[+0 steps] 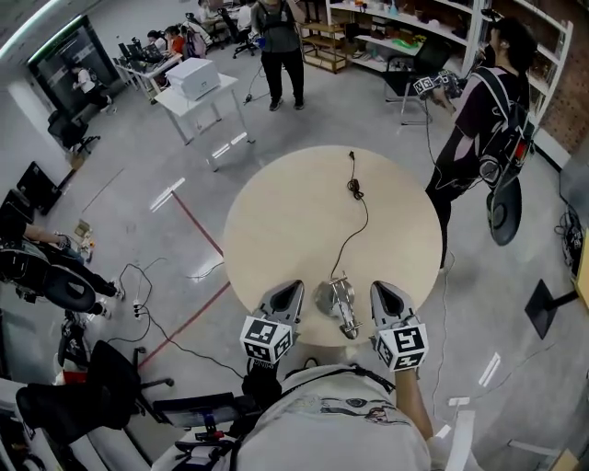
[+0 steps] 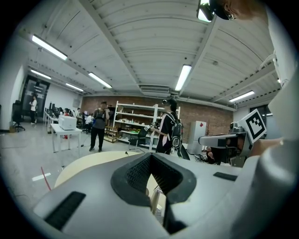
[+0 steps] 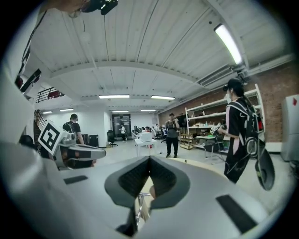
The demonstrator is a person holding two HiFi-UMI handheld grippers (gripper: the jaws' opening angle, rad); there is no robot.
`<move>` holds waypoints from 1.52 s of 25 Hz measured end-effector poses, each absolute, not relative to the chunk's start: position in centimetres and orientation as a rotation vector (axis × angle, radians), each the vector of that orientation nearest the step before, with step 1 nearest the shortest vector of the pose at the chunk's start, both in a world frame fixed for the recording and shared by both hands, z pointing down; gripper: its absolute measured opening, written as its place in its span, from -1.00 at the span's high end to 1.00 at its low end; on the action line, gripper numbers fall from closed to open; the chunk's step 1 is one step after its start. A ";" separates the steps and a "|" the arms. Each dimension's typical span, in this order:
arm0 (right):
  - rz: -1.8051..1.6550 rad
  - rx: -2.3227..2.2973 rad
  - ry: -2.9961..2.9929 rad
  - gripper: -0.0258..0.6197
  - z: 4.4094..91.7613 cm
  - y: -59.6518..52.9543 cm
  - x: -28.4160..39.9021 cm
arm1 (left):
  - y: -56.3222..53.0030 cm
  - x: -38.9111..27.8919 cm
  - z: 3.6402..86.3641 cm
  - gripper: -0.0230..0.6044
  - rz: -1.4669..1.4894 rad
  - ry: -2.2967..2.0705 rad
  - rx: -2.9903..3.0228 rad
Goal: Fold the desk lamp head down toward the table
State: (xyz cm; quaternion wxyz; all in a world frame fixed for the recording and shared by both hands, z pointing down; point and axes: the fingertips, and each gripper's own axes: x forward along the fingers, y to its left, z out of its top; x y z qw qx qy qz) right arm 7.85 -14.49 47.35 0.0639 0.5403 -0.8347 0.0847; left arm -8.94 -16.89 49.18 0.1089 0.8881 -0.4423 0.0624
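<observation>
Head view: lamp [image 1: 339, 304] sits by the near edge of the round table [image 1: 304, 212], between left gripper [image 1: 287, 292] and right gripper [image 1: 385, 292].

Left gripper view: jaws together, empty.

Right gripper view: same, closed on nothing.

Risk imo: shove the head with the base unheld and it skids off the edge, or the cord [image 1: 354, 221] snags.

Pale smooth tabletop, glossy grey floor [image 1: 184, 212], shelves [image 1: 386, 28], people [image 1: 281, 46] standing around.

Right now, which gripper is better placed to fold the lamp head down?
Probably the right gripper: the desk lamp stands between it and the left gripper, but its arm slants toward the right one. Both are shut.
</observation>
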 end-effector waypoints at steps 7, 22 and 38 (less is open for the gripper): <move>0.218 1.652 -2.534 0.90 45.6 -14.9 8.1 | -17.0 -8.0 48.6 0.92 0.169 -1.276 2.637; 0.199 1.696 -2.532 0.90 44.0 -15.3 8.5 | -17.4 -8.2 46.9 0.92 0.134 -1.302 2.655; 0.178 1.688 -2.541 0.91 43.5 -15.0 8.7 | -17.2 -7.3 46.7 0.92 0.129 -1.293 2.666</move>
